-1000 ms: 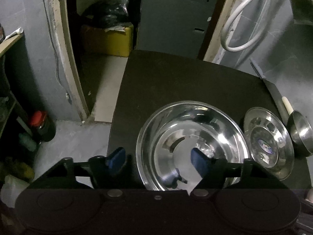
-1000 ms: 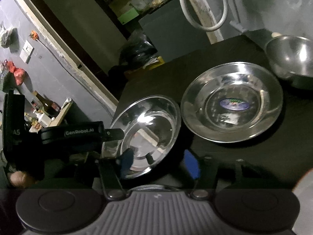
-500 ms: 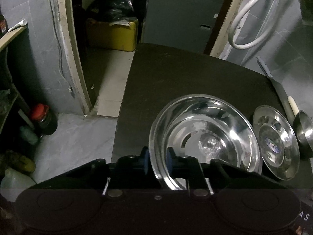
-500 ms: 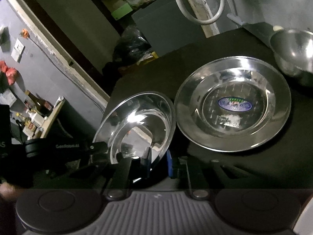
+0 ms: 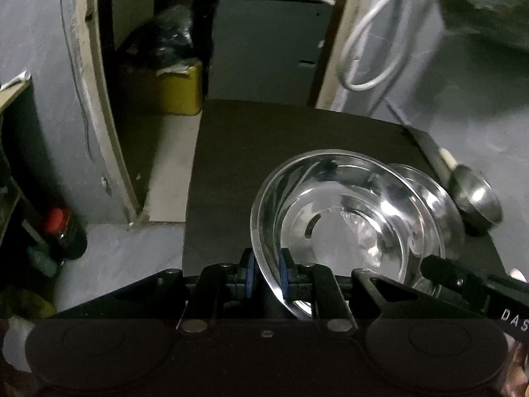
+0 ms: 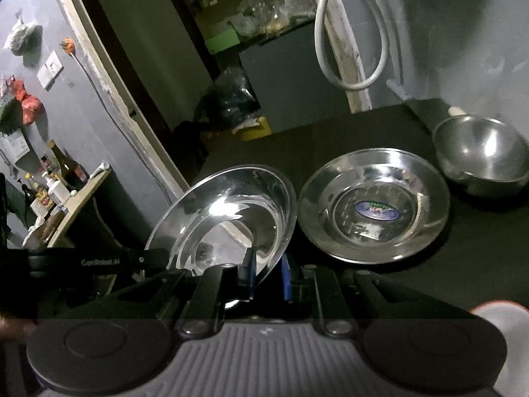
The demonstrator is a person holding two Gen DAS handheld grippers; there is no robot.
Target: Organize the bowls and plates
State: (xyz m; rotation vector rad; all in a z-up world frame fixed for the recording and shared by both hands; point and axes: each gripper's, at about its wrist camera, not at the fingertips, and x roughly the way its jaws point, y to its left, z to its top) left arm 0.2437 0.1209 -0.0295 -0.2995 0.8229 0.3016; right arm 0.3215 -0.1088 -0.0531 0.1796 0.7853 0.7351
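Observation:
A large steel bowl [image 5: 344, 231] is held off the black table [image 5: 251, 152], tilted. My left gripper [image 5: 266, 274] is shut on its left rim. My right gripper [image 6: 266, 276] is shut on its near right rim; the large bowl [image 6: 228, 218] shows there too. A steel plate with a blue sticker [image 6: 375, 208] lies flat on the table to the bowl's right, and in the left wrist view the plate [image 5: 439, 198] is partly hidden behind the bowl. A small steel bowl [image 6: 482, 155] stands at the far right, also in the left wrist view [image 5: 476, 198].
A knife with a pale handle [image 5: 429, 149] lies along the table's right back edge. A white hose [image 6: 350, 39] hangs on the wall behind. Left of the table are a doorway, a yellow box [image 5: 165, 89] and bottles on the floor [image 5: 62, 231].
Both grippers went from open to shut on the large bowl's rim. The bowl has since been lifted and tilted, moving toward the plate.

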